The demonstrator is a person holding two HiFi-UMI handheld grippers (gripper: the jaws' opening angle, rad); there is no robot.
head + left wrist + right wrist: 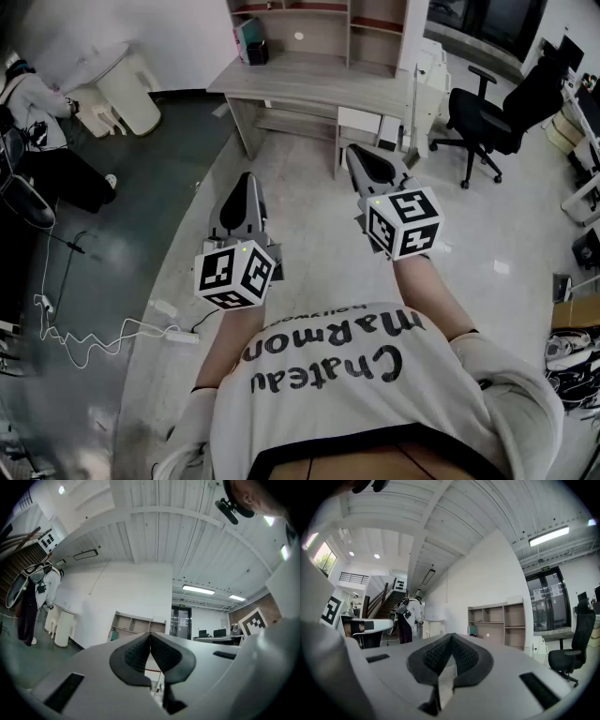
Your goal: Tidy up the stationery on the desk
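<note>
- Left hand-held gripper (pixel 247 178): jaws together, pads meeting along one seam, nothing between them. It is carried slightly nose-up in front of the person's chest and pointed toward the table (pixel 309 80).
- Right hand-held gripper (pixel 354 150): jaws likewise shut on nothing. It is held level and reaches a little nearer the table than the left one.
- Judged reason for this posture: both tools are well short of the table with open floor (pixel 281 187) between, so this is a carrying stance for the approach. There is nothing to clamp until the person stands at the table.
- Task items: the stationery sits at the far left corner of the table, against the shelf unit (pixel 323 23) that stands on the table's rear edge.
- What can be made out there is an upright teal-and-pink item (pixel 247 39) with a dark boxy item (pixel 261 52) just beside it. Both are too small to identify further.
- The rest of the table top looks bare from this distance. No loose pens or paper can be confirmed.
- Surroundings: a black office chair (pixel 487 108) stands well to the right of the table, clear of the direct path. A white drawer unit (pixel 359 122) sits under the table's right half.
- Progress, as judged: tidying not yet begun, approach outstanding.
</note>
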